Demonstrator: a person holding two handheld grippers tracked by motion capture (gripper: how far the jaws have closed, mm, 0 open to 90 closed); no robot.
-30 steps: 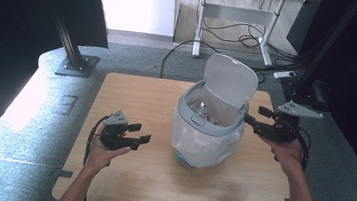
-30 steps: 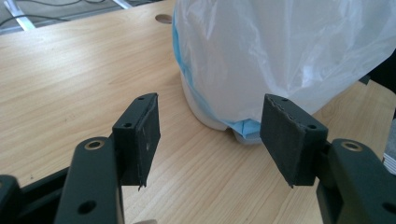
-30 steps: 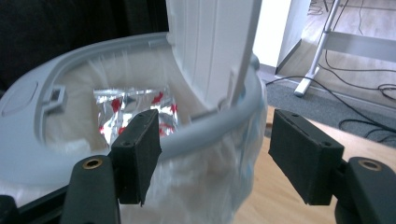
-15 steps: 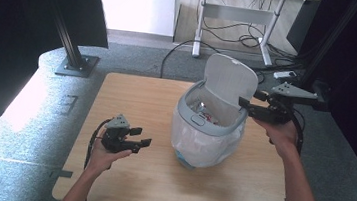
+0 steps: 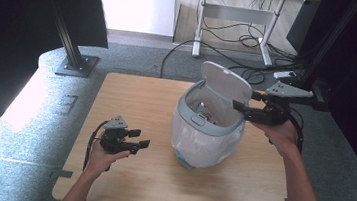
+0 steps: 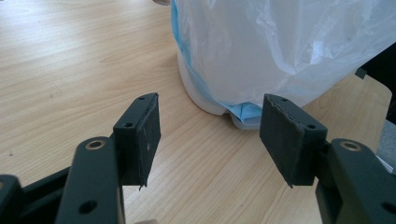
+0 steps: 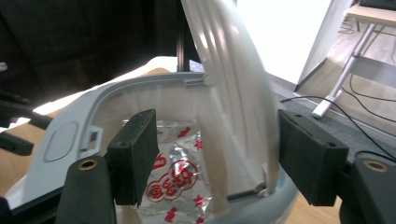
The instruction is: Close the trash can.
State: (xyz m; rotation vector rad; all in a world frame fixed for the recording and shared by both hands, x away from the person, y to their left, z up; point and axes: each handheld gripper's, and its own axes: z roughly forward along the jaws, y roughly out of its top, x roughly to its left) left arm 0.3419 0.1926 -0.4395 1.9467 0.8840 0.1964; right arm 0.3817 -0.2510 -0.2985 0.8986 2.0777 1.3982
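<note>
A white bin (image 5: 208,134) lined with a clear plastic bag stands in the middle of the wooden table (image 5: 131,95), its lid (image 5: 226,83) raised upright. A silver wrapper with red print (image 7: 180,175) lies inside. My right gripper (image 5: 245,100) hovers at the lid's right edge. Its jaws have just been opening, and the lid's edge (image 7: 243,93) stands between them with the pads apart from it. My left gripper (image 5: 140,137) is held low over the table to the left of the bin, open and with nothing in it, pointing at the bin's base (image 6: 219,105).
A grey rim (image 5: 185,114) rings the bin's mouth. Behind the table are a desk frame (image 5: 235,16), floor cables (image 5: 243,39) and a black post (image 5: 74,49). Bare tabletop lies in front of and left of the bin.
My right gripper has risen and moved left, from beside the bin up to the edge of the raised lid. The left gripper has stayed put.
</note>
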